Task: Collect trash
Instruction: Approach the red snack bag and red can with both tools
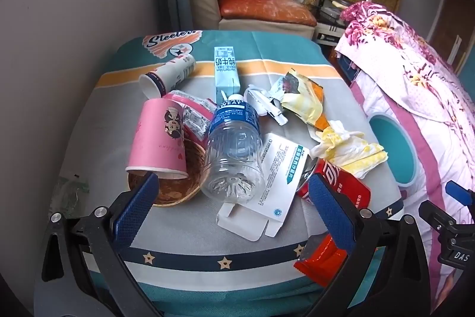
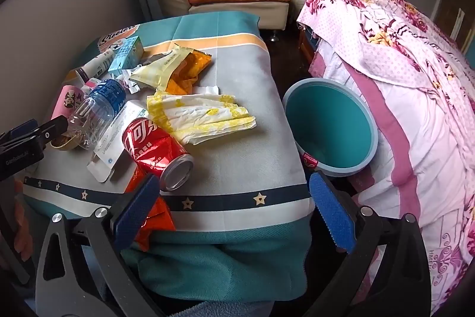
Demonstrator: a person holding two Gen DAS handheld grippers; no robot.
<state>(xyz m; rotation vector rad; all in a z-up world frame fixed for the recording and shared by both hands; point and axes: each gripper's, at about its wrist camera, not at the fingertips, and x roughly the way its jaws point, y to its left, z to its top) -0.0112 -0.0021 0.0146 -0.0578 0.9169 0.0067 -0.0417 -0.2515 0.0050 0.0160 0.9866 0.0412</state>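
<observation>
The left gripper (image 1: 234, 204) stands wide open and holds nothing; its blue pads (image 1: 135, 205) hover just short of the pile, one over the wicker bowl (image 1: 175, 186), the other over the red can (image 1: 335, 180). The right gripper (image 2: 234, 207) is likewise spread wide and empty, low at the near edge of the table (image 2: 237, 115), its left pad close to the can's open end and an orange wrapper (image 2: 154, 219) that hangs over the edge.

All the trash lies on the table's cloth, heaped toward the left side. Nearest the left gripper is the clear bottle (image 1: 234, 150), on its side with its base toward the camera: empty by the look of it, so light, smooth and likely to squirm or dent; the ribbed middle looks the safest place to pinch. The can, also on its side, is probably light, thin-walled and apt to roll; take it across the body. The pink cup (image 1: 160, 138), tipped over the bowl, crushes easily, so grip the rim wall. The white box (image 1: 267, 183) is flattened card, best lifted by an edge. The yellow napkin (image 2: 202, 118) and yellow bag (image 2: 166, 70) are soft and weightless; pinch any raised fold. The milk carton (image 1: 226, 70) is stiffer.

The teal bin (image 2: 332, 124) waits beside the table on the right, tilted toward the camera, nearly empty
</observation>
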